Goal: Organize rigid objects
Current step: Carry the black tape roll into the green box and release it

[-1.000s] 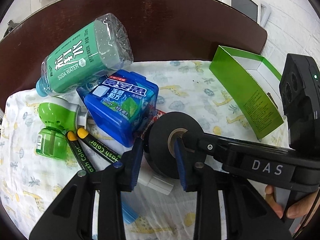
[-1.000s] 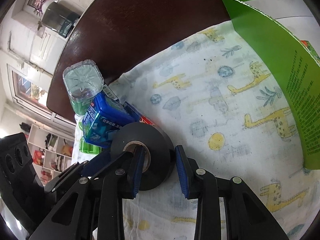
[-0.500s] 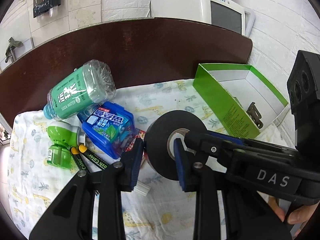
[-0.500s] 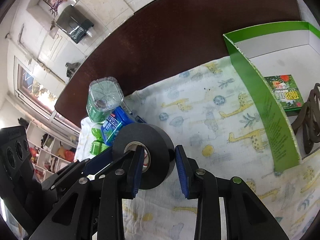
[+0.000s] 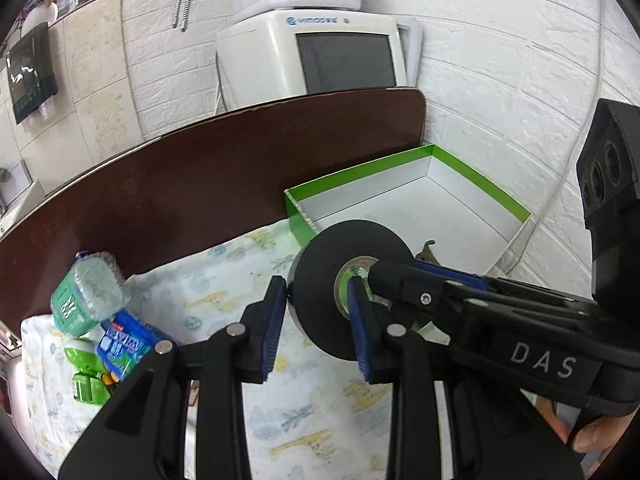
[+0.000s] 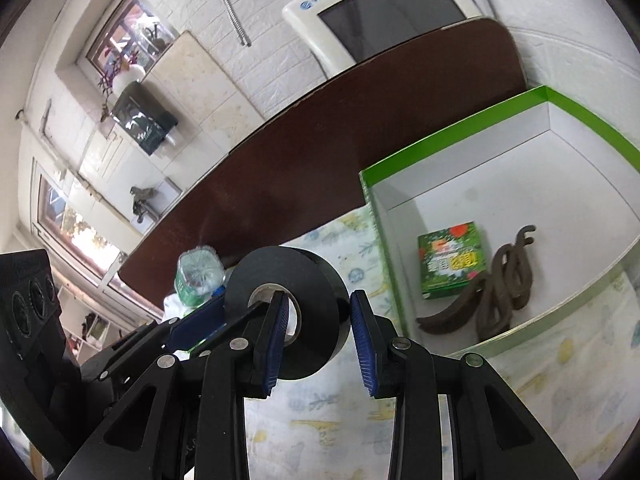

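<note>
1. I hold a black roll of electrical tape (image 5: 320,280) in the air with both tools, above the pale cloth printed with giraffes and leaves (image 5: 224,300) that covers part of the dark brown table (image 5: 192,200).
2. My left gripper (image 5: 318,322) is narrowed onto the roll: one blue ribbed finger sits against the outer rim, the other reaches into the pale cardboard core, pinching the tape wall between them.
3. My right gripper (image 6: 318,338) grips the same roll in the same way, one blue pad inside the core and the other against the outside, its jaws only partly closed because of the thickness of the tape.
4. In the left wrist view the right tool's black arm marked DAS crosses in from the right and meets the roll at its centre.
5. The roll hangs just beside the near wall of an open green cardboard box with a white interior (image 6: 600,128).
6. Inside that box lie a small green printed packet (image 6: 450,264) and a dark brown curved metal piece (image 6: 496,296).
7. Far to the left on the cloth sit a green soda water bottle (image 5: 86,294), a blue gum container (image 5: 128,344) and a bright green plastic bottle (image 5: 84,380), well apart from the tape.
</note>
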Demonstrator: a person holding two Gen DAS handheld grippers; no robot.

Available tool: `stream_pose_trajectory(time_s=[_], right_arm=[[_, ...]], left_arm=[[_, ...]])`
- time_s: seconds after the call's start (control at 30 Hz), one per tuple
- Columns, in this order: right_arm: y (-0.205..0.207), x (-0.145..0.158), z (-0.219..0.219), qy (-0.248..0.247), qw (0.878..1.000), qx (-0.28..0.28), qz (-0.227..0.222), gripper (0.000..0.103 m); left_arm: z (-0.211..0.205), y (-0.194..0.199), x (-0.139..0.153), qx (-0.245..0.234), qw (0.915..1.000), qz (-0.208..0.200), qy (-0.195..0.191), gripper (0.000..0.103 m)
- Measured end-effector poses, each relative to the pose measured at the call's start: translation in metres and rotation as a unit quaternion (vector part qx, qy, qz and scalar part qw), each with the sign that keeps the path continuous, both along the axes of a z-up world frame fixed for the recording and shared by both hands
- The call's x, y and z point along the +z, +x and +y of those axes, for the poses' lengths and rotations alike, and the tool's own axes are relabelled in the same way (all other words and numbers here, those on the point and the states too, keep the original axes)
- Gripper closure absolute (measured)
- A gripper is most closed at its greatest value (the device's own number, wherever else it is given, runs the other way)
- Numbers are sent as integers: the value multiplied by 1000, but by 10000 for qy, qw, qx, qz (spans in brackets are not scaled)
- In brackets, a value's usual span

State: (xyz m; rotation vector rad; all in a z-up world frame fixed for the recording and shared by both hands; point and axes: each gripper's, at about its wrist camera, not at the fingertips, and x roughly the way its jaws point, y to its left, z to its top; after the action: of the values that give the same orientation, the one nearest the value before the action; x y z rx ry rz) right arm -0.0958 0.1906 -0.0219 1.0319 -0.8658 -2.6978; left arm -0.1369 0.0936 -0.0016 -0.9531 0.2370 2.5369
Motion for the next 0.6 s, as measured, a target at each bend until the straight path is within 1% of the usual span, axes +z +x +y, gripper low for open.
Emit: stream_pose_trajectory(time_s=[0.13,0.3,0.47,0.6], right_arm=[[12,1,33,-130,9993,-339,97,68],[17,-5,69,-339,9971,-671,104,68],[12,-18,101,-484,9946,-918,16,68],[4,-27,116,-495,9933,-1040,-75,68]], left_arm=[[34,-3,2,-265,9996,82,-78,74],[72,-14,-2,-525,9983,65,-236,74],[102,-31,-13,-641,9974,-36,-330,74],[120,-44,-21,-696,9965,-74,-452,74]])
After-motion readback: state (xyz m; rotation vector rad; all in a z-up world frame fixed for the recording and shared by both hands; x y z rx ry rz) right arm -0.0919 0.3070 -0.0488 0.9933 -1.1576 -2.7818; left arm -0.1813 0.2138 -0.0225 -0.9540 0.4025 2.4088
